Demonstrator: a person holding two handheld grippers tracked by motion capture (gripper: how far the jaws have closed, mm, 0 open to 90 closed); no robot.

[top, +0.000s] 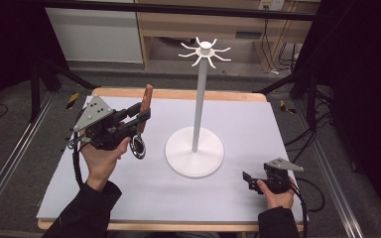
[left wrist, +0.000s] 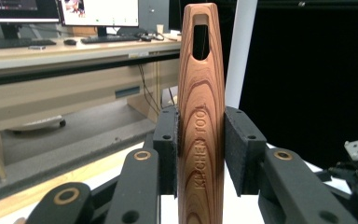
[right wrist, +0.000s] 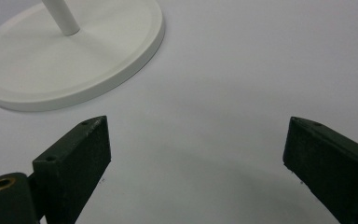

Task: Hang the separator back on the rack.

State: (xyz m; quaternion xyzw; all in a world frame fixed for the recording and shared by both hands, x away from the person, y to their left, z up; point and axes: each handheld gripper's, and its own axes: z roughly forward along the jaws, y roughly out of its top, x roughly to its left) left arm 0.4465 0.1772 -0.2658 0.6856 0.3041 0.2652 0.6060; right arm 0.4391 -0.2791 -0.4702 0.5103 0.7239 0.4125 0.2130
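**Wooden-handled tool clamped in my left jaws, right jaws idle**

My left gripper (top: 138,119) sits over the left part of the counter (top: 258,124), its jaws closed on the wooden handle (left wrist: 201,135) of a kitchen tool. The handle stands upright between the pads, its slotted end pointing up; in the high view the tool's metal end (top: 138,147) hangs below the jaws, above the white sheet. I cannot make out what kind of tool head it is. The white stand (top: 194,151) with its hooked top is just to the right of the tool, not touching it. My right gripper (right wrist: 196,154) rests low near the counter's right front, jaws wide apart with nothing between them, the stand's base (right wrist: 74,60) ahead of them.
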